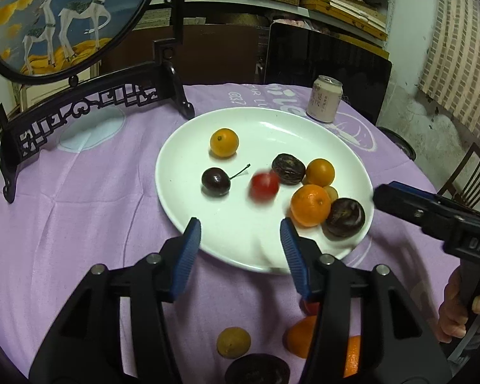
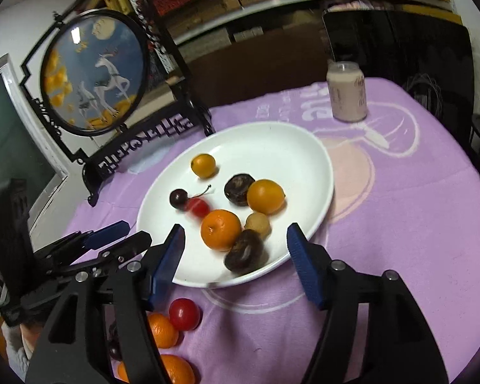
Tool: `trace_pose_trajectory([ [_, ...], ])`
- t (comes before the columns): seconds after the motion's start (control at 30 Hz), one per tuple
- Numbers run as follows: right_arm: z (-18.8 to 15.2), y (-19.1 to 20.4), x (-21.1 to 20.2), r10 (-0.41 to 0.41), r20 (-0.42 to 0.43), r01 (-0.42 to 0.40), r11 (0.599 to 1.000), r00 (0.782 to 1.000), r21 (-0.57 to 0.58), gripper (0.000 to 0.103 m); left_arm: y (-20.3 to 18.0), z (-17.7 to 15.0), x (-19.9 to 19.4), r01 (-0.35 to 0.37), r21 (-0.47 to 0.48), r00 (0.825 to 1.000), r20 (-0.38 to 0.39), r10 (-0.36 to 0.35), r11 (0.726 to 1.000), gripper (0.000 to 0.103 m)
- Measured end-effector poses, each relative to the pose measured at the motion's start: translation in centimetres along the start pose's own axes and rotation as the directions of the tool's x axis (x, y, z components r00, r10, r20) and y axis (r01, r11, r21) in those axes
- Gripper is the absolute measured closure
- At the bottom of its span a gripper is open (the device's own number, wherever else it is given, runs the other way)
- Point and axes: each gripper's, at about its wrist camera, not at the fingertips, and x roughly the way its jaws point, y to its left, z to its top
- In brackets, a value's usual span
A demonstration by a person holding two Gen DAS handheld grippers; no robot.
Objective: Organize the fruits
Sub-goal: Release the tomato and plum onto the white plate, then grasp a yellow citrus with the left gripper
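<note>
A white plate (image 1: 240,249) (image 2: 304,160) holds several fruits: a dark cherry (image 1: 216,181) (image 2: 178,198), a blurred red tomato (image 1: 264,186) (image 2: 198,208), oranges (image 1: 310,204) (image 2: 220,229), kumquats (image 1: 224,142) (image 2: 203,165) and dark passion fruits (image 1: 345,217) (image 2: 244,251). My left gripper (image 1: 240,233) is open and empty over the plate's near rim. My right gripper (image 2: 235,243) is open and empty, its jaws either side of the orange and passion fruit. Loose fruits lie on the cloth: a longan (image 1: 233,341), a red tomato (image 2: 184,314), oranges (image 2: 161,331).
A framed deer screen on a black stand (image 1: 80,105) (image 2: 92,73) stands at the back left. A pink can (image 1: 324,98) (image 2: 347,91) stands behind the plate. The round table has a purple cloth (image 1: 64,224) (image 2: 416,224). Shelves lie behind.
</note>
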Motion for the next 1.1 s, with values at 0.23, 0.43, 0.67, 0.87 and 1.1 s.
trace_pose_trajectory([
  [0.23, -2.3, 0.7, -1.2, 0.001, -0.047, -0.002, 1.0, 0.999, -0.015, 0.037, 0.5, -2.9, -1.6, -0.043, 0.028, 0.999, -0.02, 0.043, 0.999, 0.049],
  [0.43, -4.1, 1.7, -2.1, -0.001, -0.062, -0.001, 0.999, 0.998, -0.038, 0.033, 1.6, -5.2, -2.7, -0.053, 0.006, 0.997, -0.061, 0.053, 0.999, 0.049],
  [0.67, -4.3, 1.1, -2.5, 0.005, -0.066, -0.006, 1.0, 0.998, -0.013, 0.033, 0.5, -6.3, -3.1, -0.034, 0.054, 0.997, -0.071, 0.037, 0.998, 0.049],
  [0.87, -4.3, 0.7, -2.1, 0.007, -0.08, -0.006, 1.0, 0.997, 0.007, 0.033, 1.1, -6.4, -2.1, 0.004, 0.033, 0.995, -0.103, -0.001, 0.999, 0.06],
  [1.1, -4.5, 0.9, -2.0, 0.009, -0.089, -0.009, 1.0, 0.996, -0.004, 0.033, 1.5, -6.5, -1.3, 0.083, 0.004, 0.987, -0.14, -0.082, 0.997, 0.064],
])
